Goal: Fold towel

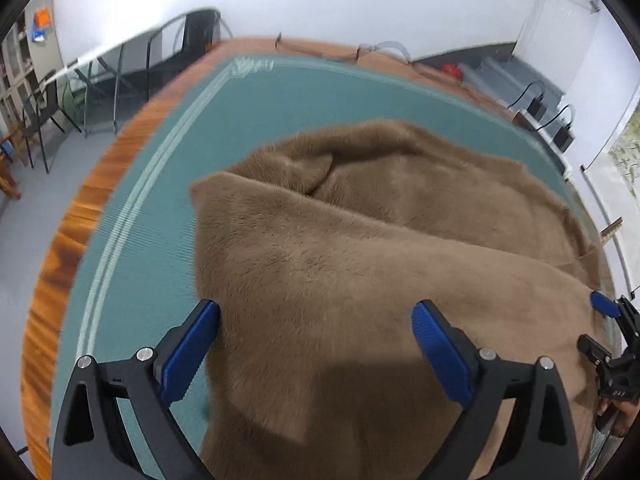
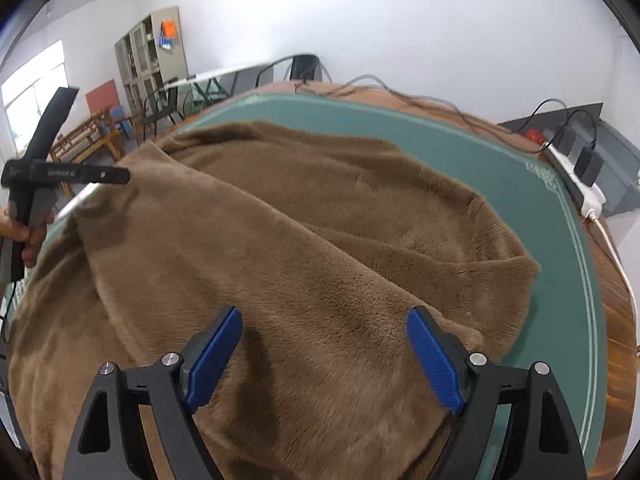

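A brown plush towel [image 1: 360, 248] lies rumpled and partly folded over itself on the green mat [image 1: 144, 216]. My left gripper [image 1: 316, 316] hovers open above the towel's near left part, its left finger just off the towel's left edge. In the right wrist view the same towel [image 2: 304, 232] spreads across the mat [image 2: 560, 248]. My right gripper [image 2: 324, 320] is open above the towel's near right part, nothing between its blue pads. The right gripper's body [image 1: 616, 344] shows at the right edge of the left view. The left gripper's handle [image 2: 40, 176], held by a hand, shows at the left.
The mat covers a wooden table [image 1: 92, 208]. A white power strip [image 2: 576, 184] with black plugs and cables lies at the table's far right edge. Chairs [image 1: 40, 120] and a cabinet [image 2: 152, 52] stand beyond the table on the left.
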{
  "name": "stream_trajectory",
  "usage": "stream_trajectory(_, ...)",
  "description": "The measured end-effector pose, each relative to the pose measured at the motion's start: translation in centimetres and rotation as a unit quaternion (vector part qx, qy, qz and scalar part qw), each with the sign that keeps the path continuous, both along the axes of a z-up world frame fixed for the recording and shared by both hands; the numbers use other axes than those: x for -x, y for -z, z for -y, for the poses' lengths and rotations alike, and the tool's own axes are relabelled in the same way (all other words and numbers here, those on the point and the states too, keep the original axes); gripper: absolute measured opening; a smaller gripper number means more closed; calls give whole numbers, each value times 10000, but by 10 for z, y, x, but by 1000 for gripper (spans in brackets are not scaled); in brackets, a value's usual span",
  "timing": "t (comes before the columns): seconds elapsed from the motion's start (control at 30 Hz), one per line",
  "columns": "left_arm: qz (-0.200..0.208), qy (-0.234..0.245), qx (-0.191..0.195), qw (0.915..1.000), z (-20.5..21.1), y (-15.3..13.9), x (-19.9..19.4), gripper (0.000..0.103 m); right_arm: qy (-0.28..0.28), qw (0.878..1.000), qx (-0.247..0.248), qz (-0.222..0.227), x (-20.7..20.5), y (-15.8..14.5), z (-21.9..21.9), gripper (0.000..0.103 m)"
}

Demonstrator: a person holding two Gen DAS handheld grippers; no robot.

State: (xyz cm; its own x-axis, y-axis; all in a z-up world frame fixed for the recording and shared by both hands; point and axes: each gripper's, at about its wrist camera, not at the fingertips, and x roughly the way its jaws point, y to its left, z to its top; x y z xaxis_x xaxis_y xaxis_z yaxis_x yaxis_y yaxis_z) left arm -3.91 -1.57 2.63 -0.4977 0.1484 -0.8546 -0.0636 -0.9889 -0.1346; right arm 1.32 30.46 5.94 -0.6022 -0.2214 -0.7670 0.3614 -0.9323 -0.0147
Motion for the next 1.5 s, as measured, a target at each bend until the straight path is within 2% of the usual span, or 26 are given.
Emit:
stream_trajectory(0.13,2,2,95,10000,0,14,5,103,-121,9998,-133,98,4,12,1,89)
stream_trajectory(0.3,1,-14,79,10000,2,12,0,103,-142,9996,-239,11,1,18,7,92)
stream_trajectory(0.43,-8,-39,54,10000,4,7,-9,103,12,9996,-280,-78,-6,10,8,92)
stream_trajectory(0.53,-92,165,72,9998,1,-4,-36,103,-54,9993,-172,-331,-37,-11,12,92)
stream_trajectory(0.67,-131,574,79,9982,-7,-11,-79,103,-514,9973,-206,-484,-91,-27,29,92)
stream_trajectory(0.83,-98,753,33,9971,-7,-8,-117,103,-1156,9917,-551,-116,-144,-3,60,92)
stream_trajectory(0.93,-7,728,76,9973,-3,2,-126,103,-1326,9875,-845,103,-159,18,73,92)
stream_trajectory(1.03,36,680,186,9975,1,10,-133,103,-1099,9915,-638,262,-161,24,69,92)
stream_trajectory(1.1,-2,681,205,9975,4,10,-138,103,-981,9936,-399,382,-157,26,62,96)
stream_trajectory(1.13,-20,681,215,9974,5,9,-141,103,-953,9941,-334,402,-156,27,60,101)
stream_trajectory(1.27,-128,692,242,9972,11,4,-156,103,-906,9946,-348,368,-155,28,60,102)
stream_trajectory(1.5,-755,780,-252,9938,53,-23,-241,103,-865,9951,-338,324,-156,27,58,102)
